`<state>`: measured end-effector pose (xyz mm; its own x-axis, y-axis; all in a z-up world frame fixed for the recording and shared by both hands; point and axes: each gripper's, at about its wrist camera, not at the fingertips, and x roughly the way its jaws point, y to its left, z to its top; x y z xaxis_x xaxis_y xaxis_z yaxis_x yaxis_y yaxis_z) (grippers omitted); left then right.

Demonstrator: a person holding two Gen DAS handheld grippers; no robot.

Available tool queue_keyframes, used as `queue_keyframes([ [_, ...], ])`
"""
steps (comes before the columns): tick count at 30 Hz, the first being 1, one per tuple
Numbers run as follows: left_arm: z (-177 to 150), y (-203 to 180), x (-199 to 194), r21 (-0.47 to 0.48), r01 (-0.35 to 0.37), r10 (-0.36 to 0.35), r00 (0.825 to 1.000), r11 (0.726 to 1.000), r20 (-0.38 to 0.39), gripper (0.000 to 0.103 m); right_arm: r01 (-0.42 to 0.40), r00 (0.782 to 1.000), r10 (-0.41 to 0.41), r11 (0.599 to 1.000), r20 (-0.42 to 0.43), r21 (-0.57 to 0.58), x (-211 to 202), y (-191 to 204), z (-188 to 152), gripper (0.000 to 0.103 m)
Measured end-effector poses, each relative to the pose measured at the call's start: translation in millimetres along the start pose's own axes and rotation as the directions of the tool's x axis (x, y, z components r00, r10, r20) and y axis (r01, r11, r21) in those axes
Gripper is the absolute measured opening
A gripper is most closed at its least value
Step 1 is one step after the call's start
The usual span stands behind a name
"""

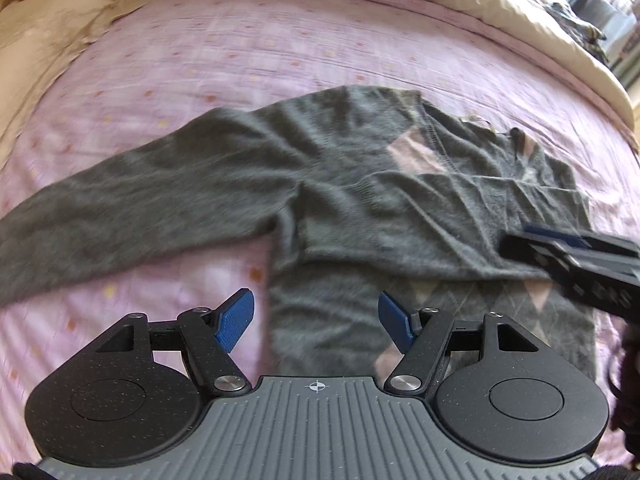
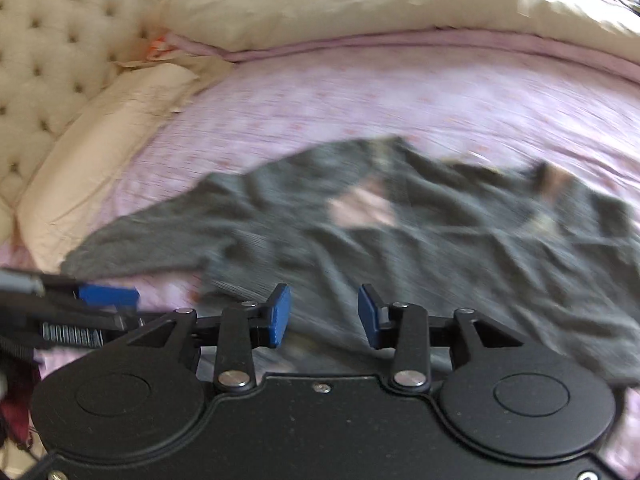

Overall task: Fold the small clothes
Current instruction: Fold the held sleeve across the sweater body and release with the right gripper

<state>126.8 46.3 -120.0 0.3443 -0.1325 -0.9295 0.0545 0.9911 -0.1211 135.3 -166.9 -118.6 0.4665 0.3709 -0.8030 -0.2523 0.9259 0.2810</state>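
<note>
while the grey sweater (image 1: 352, 184) lies spread and partly folded at frame centre on the pink bed sheet (image 1: 248, 52), the left tool (image 1: 316, 320) and right tool (image 2: 324, 312) hover released, grasping nothing.

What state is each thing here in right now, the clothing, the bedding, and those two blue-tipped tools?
Grey sweater: lying rumpled on the bed, partly folded, one sleeve stretched out.
Left gripper: jaws open, holding nothing.
Right gripper: jaws open, holding nothing.
Cream duvet: bunched up along the pink sheet.
</note>
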Motion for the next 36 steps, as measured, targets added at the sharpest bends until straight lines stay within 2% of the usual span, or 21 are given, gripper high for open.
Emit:
queue_keyframes([
  [4, 13, -16, 25, 0.043, 0.028, -0.028, 1.000, 0.999, -0.012, 0.065, 0.072, 0.997, -0.071, 0.995, -0.016, 0.069, -19, -39, -17, 0.049],
  [6, 17, -21, 39, 0.030, 0.054, -0.053, 0.998, 0.998, -0.043, 0.059, 0.105, 0.994, -0.103, 0.990, -0.021, 0.096, -28, -55, -24, 0.050],
  [8, 19, -23, 53, -0.003, 0.079, -0.079, 0.994, 0.997, -0.069, 0.059, 0.132, 0.991, -0.130, 0.983, -0.027, 0.127, -35, -70, -33, 0.050],
  [12, 21, -23, 76, -0.079, 0.056, -0.065, 0.992, 0.995, -0.109, 0.059, 0.168, 0.986, -0.162, 0.966, -0.048, 0.197, -46, -93, -50, 0.054],
  [16, 24, -25, 79, -0.103, 0.033, -0.042, 0.996, 0.994, -0.082, 0.059, 0.196, 0.980, -0.187, 0.944, -0.062, 0.264, -55, -112, -63, 0.056],
  [17, 25, -27, 80, -0.090, 0.027, -0.033, 0.997, 0.996, -0.065, 0.056, 0.204, 0.979, -0.194, 0.940, -0.063, 0.275, -58, -117, -65, 0.056],
  [18, 26, -28, 79, -0.074, 0.009, -0.013, 0.999, 0.997, -0.046, 0.041, 0.211, 0.977, -0.202, 0.935, -0.062, 0.284, -60, -121, -67, 0.056],
  [20, 30, -27, 79, -0.059, -0.042, 0.041, 0.999, 0.997, -0.026, 0.026, 0.228, 0.974, -0.219, 0.927, -0.063, 0.299, -63, -131, -70, 0.056],
  [24, 38, -12, 81, -0.106, -0.044, 0.040, 0.999, 0.993, -0.035, 0.024, 0.285, 0.959, -0.274, 0.913, -0.077, 0.293, -63, -146, -71, 0.056],
  [27, 45, -9, 83, -0.079, -0.090, 0.088, 0.996, 0.993, -0.032, 0.024, 0.347, 0.938, -0.331, 0.896, -0.105, 0.277, -54, -157, -72, 0.056],
  [33, 51, -9, 88, -0.040, -0.108, 0.106, 0.993, 0.993, -0.052, 0.024, 0.463, 0.886, -0.441, 0.857, -0.142, 0.228, -27, -175, -70, 0.056],
  [34, 52, -10, 89, -0.031, -0.113, 0.111, 0.992, 0.993, -0.052, 0.024, 0.498, 0.867, -0.478, 0.839, -0.139, 0.221, -27, -177, -70, 0.052],
  [35, 51, -12, 90, -0.023, -0.117, 0.116, 0.992, 0.993, -0.050, 0.024, 0.557, 0.831, -0.536, 0.801, -0.150, 0.219, -28, -181, -70, 0.056],
  [36, 50, -12, 90, -0.018, -0.119, 0.118, 0.992, 0.993, -0.047, 0.024, 0.595, 0.804, -0.571, 0.766, -0.166, 0.245, -31, -187, -72, 0.058],
])
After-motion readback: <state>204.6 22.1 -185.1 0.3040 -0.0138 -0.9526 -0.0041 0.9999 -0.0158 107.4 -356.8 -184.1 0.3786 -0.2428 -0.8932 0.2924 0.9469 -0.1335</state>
